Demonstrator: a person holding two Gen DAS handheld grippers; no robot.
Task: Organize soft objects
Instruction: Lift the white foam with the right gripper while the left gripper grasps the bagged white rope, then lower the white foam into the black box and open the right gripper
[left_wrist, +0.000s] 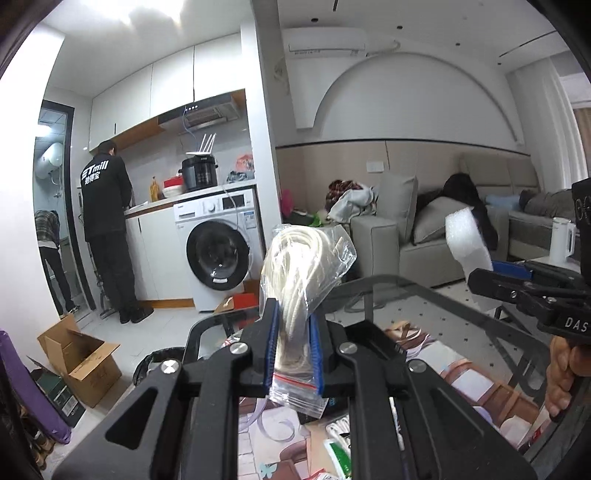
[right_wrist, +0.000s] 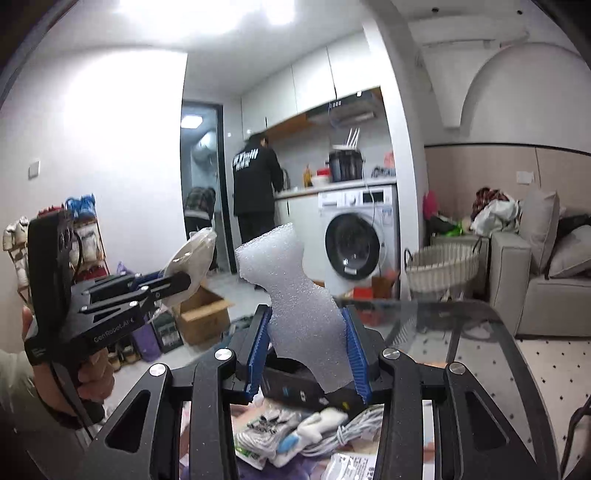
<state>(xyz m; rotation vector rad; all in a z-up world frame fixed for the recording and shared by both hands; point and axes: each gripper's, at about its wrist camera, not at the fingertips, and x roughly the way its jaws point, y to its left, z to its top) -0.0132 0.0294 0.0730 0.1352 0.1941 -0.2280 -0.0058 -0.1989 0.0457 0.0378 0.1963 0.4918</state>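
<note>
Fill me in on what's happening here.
A person holds a gripper in each hand, both raised above a cluttered glass table. The left gripper is shut on a clear zip bag of white cord. The right gripper is shut on a piece of white foam. Gloves and a cable bundle lie on the table below.

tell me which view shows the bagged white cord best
The left wrist view: the clear bag of white cord stands centred and close, pinched between the left tongs, with coils and red zip strip plain. The right wrist view shows the same bag only small, from the side and pale, poking past the tongs at left.
</note>
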